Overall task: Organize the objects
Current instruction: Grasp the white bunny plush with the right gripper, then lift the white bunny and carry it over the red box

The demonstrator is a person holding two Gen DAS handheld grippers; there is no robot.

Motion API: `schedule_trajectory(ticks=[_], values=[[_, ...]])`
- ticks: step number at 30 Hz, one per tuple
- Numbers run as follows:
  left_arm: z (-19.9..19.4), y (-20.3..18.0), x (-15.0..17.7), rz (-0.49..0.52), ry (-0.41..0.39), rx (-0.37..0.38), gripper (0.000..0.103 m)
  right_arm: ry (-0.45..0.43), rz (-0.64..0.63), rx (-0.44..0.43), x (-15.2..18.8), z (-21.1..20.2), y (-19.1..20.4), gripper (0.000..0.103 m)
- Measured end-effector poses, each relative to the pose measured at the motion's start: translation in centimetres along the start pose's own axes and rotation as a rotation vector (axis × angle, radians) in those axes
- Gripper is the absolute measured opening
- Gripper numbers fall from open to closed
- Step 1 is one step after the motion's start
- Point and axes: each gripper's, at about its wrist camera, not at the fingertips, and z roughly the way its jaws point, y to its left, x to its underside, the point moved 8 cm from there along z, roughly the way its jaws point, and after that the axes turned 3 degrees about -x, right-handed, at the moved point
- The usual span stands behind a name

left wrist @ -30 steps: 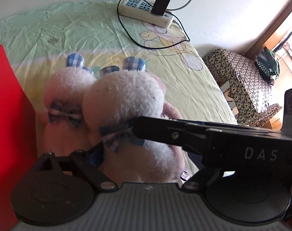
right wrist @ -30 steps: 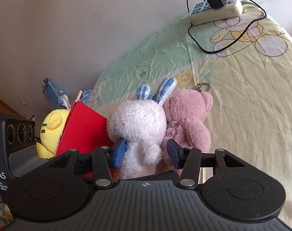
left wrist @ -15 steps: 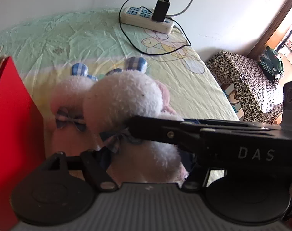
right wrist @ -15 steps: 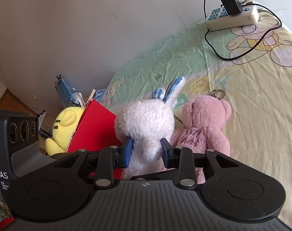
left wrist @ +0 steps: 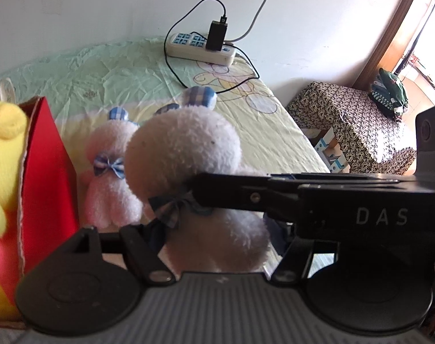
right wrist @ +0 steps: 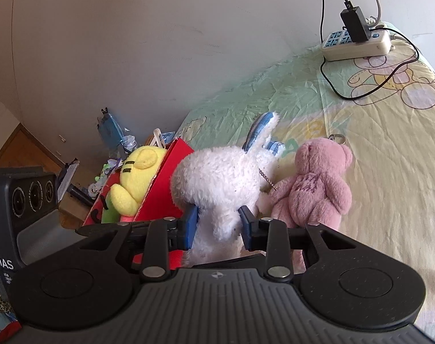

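Where it stands open, red box [right wrist: 163,195] with yellow plush [right wrist: 137,177].

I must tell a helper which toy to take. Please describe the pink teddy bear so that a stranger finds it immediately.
On the cartoon bedsheet, look right of the red box. Beside the white plush rabbit sits the pink teddy bear, its back to the right wrist camera. Only it is pink all over, with a metal ring on its head.

Cartoon-print bed sheet [right wrist: 389,132], power strip [right wrist: 357,44], pink bear [right wrist: 317,183], red box [left wrist: 48,172]
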Motion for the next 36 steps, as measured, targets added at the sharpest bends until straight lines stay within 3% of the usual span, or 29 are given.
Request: schedule_trajectory(ticks=[24,30,36], values=[[-7.0,-1.9,6.8,0.016,0.010,0.014,0.066,0.066,-0.008,-0.098,5.3,-3.0,5.2,0.034],[-9.3,-1.9,7.5,0.026,-0.020,0.005,0.066,0.071,-0.001,-0.139,5.5,-3.4,7.0,0.034],[-11.9,-1.0,7.1,0.048,-0.077,0.045,0.066,0.027,-0.034,-0.142,4.8,-3.8,9.7,0.034]])
